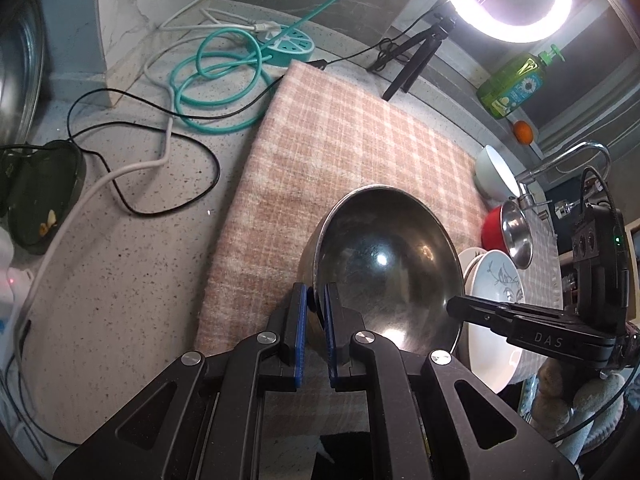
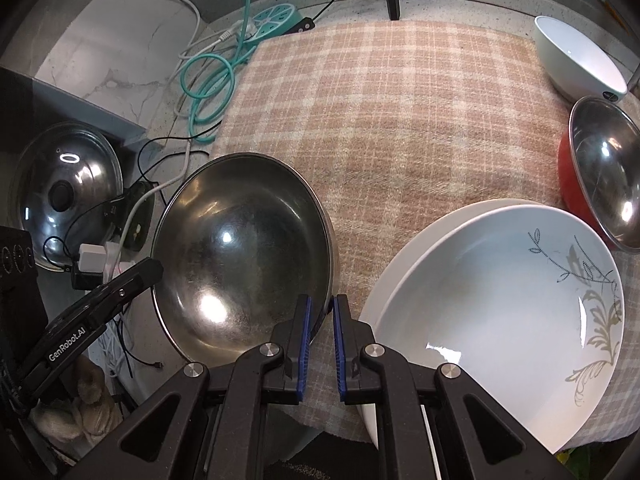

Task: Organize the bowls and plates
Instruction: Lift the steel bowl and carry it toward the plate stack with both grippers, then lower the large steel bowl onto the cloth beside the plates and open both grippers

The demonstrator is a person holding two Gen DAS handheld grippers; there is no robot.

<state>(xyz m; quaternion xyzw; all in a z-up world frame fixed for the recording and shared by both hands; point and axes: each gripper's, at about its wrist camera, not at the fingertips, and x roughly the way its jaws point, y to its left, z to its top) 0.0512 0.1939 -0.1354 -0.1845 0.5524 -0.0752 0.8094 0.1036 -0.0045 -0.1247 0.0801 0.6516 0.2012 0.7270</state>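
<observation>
**Both tongs pinch the steel bowl by its rim**

The large steel bowl (image 1: 386, 268) sits over the near left part of the checked cloth (image 1: 340, 152) on the speckled tabletop (image 1: 132, 248), and I cannot tell whether its base touches the cloth. The left tongs (image 1: 316, 304) are closed down tight on its left rim, one blue pad inside the wall and one outside. The right tongs (image 2: 320, 312) are clamped the same way on the opposite rim.

To the right lie two stacked white plates (image 2: 492, 300), the upper one printed with a leaf pattern; beyond them are a red bowl with a steel lining (image 2: 600, 176) and a white bowl (image 2: 576, 56).

The steel bowl looks thin-walled, rigid and probably light. It would dent rather than break. Its polished surface is likely slick, though, so a narrow pinch on the lip could let it swivel or slide. Two opposed grips on the rim suit it well. Keeping them level should stop it tipping. The plates nearby are the fragile pieces, so it needs room as it passes them.
</observation>
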